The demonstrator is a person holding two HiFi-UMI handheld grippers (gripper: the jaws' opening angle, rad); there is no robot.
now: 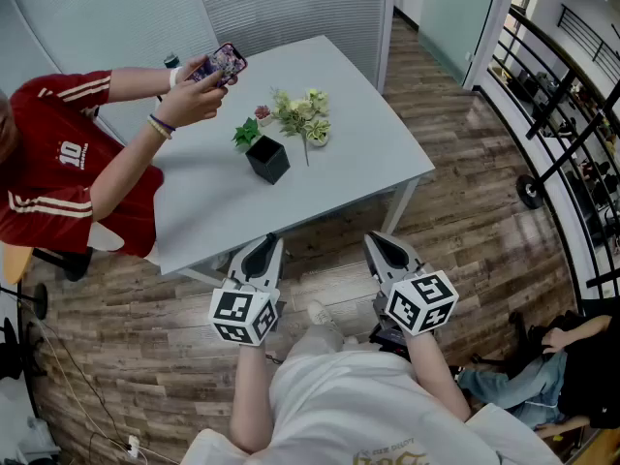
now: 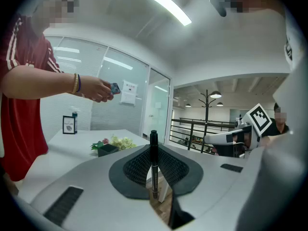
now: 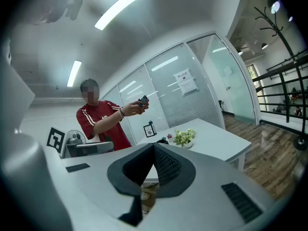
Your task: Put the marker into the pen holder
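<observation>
A black marker (image 2: 153, 163) stands upright between the jaws of my left gripper (image 2: 154, 150), which is shut on it. In the head view the left gripper (image 1: 263, 244) hovers just off the near edge of the white table (image 1: 368, 153). The pen holder (image 1: 267, 159), a small black square box, stands in the middle of the table, well ahead of both grippers; it also shows as the pen holder (image 2: 107, 149) in the left gripper view. My right gripper (image 1: 381, 241) is beside the left one, with its jaws closed together and nothing between them (image 3: 154, 147).
A small pot of pale flowers (image 1: 304, 116) and green leaves (image 1: 246, 133) sit right behind the pen holder. A person in a red shirt (image 1: 58, 168) sits at the table's left side and holds a phone (image 1: 225, 64) over it. A black railing (image 1: 572, 114) runs at the right.
</observation>
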